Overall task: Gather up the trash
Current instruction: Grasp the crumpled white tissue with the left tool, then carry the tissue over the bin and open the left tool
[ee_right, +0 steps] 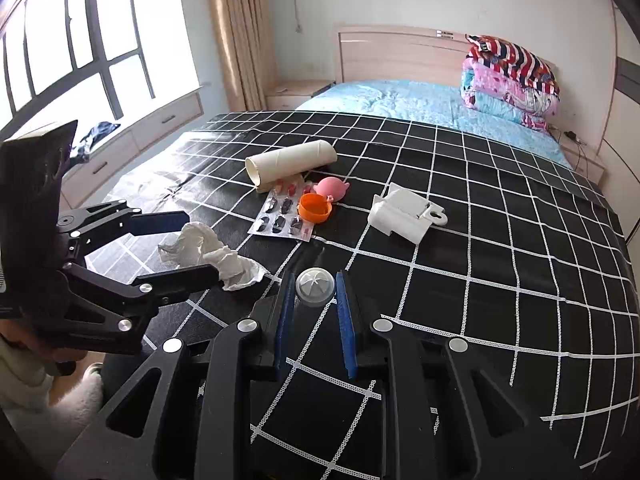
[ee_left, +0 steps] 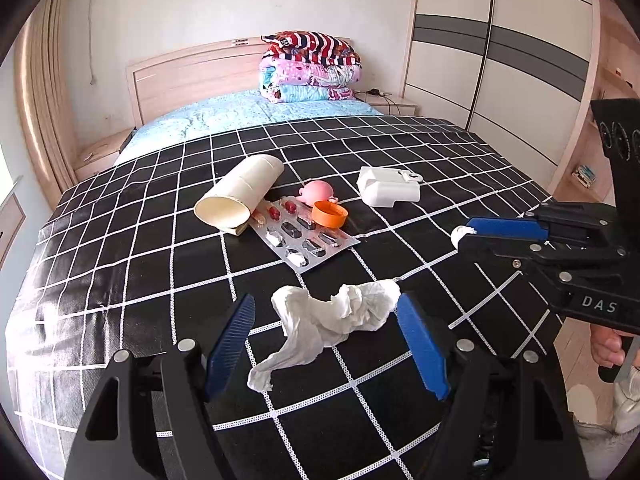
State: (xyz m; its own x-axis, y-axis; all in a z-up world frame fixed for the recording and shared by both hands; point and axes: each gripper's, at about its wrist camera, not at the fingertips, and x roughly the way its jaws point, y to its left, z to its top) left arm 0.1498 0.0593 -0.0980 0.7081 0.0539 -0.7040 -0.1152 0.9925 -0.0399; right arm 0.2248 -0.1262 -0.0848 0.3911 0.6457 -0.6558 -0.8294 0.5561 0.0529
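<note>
The left gripper [ee_left: 326,334] is wide apart around the crumpled tissue [ee_left: 332,320] to grab it, while the right gripper [ee_right: 314,300] squeezes a small white cap [ee_right: 315,286].

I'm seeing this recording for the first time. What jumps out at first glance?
A crumpled white tissue lies on the black white-gridded bed cover, framed by the open jaws of the left gripper. The right gripper is shut on a small white plastic cap. Farther back, a cream cardboard tube overlaps a silver blister pack.

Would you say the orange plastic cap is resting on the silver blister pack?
Yes, the orange plastic cap sits on the silver blister pack, at its far edge.
</note>
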